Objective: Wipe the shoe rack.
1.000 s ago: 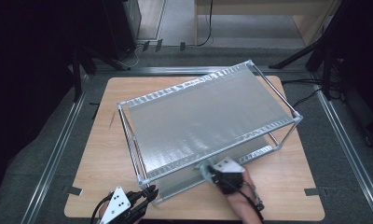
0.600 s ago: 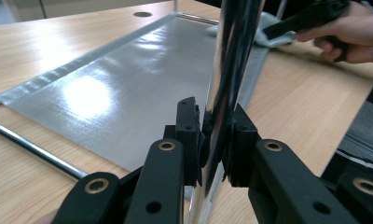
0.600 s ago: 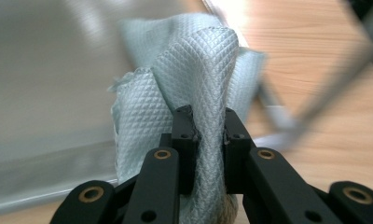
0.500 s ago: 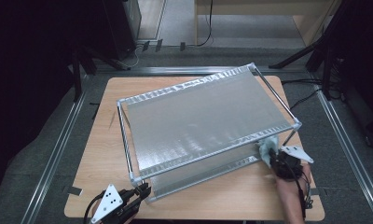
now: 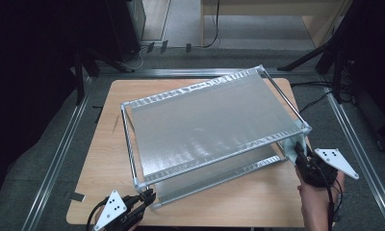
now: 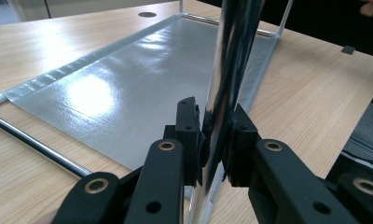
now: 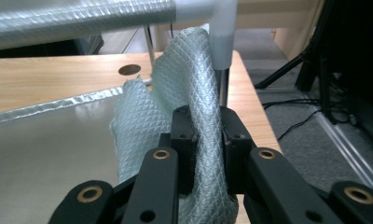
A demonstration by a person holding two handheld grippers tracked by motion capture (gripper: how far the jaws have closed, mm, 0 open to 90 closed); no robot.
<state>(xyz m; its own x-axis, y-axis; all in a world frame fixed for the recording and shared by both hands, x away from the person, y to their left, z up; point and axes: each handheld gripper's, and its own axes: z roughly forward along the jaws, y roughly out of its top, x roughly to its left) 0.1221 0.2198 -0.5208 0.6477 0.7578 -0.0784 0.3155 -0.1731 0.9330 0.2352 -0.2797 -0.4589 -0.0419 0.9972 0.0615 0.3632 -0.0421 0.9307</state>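
Right hand-held gripper (image 5: 296, 150), lower right of high view, clamped on loose mesh cloth (image 7: 175, 116) hanging by the rack's (image 5: 210, 120) near-right corner post. Left hand-held gripper (image 5: 149, 195), lower left, clamped on the chrome post (image 6: 226, 84) at the near-left corner. Rack sits mid-frame on the surface (image 5: 109, 139), long axis running lower left to upper right. Cloth lies straight ahead of the right jaws, under the top rail; right hand nearer it. Right gripper view shows cloth weave and pinch; high view shows whole rack, not the pinch.
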